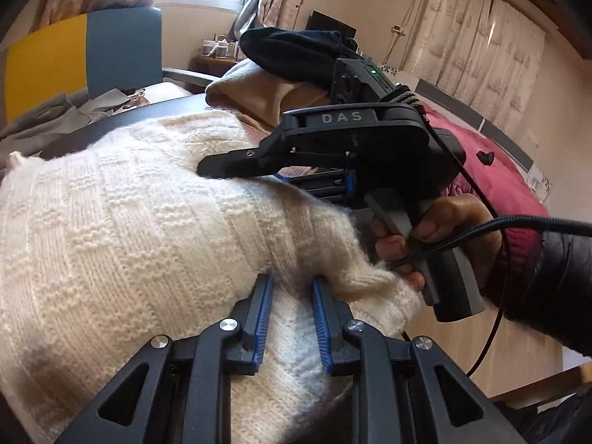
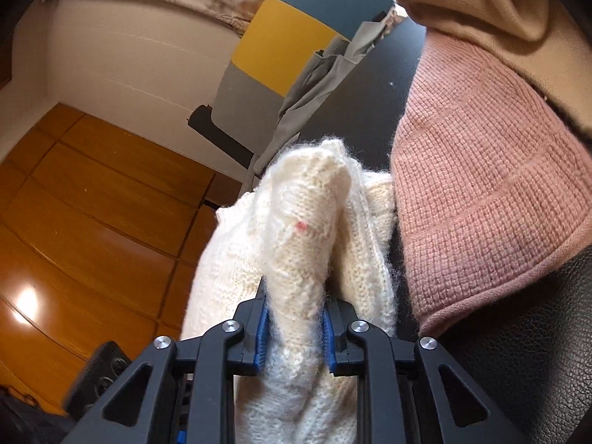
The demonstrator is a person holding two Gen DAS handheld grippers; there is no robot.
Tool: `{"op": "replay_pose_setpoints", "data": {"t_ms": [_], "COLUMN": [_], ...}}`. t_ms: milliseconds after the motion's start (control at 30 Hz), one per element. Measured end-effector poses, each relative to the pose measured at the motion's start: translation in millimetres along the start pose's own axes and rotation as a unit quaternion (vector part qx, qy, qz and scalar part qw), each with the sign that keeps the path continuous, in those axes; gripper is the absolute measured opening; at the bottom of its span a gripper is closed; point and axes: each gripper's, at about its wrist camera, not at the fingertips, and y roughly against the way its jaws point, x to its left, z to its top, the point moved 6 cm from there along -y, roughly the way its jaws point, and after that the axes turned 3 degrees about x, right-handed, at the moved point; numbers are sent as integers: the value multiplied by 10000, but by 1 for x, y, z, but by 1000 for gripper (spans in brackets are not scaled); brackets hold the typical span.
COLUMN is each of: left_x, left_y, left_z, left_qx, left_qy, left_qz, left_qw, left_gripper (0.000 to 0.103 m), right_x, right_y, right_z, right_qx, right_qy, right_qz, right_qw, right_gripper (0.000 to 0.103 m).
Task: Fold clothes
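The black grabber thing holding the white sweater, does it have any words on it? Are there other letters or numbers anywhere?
"DAS": raised letters on the top of the right gripper, seen from the left wrist camera.
No other words or numbers can be read in either view; the cream sweater and pink sweater show no labels.

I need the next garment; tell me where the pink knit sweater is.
In the right wrist view, the pink knit sweater lies on the right, on the black leather surface, beside the cream sweater and under a beige garment.
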Motion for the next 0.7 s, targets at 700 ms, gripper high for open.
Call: {"op": "replay_pose_setpoints", "data": {"t_ms": [700], "left_x": [-2], "left_y": [9], "left_z": [-13], "left_qx": [47], "left_qy": [-11], "left_qz": [-51], "left_qw": [10000], "left_gripper": [26], "right_x": [62], "right_y": [-44], "right_z": [40], "right_qx": [344], "right_qy": [1767], "right_qz": [-2662], "right_qw": [9470], "right_gripper": [51]}}
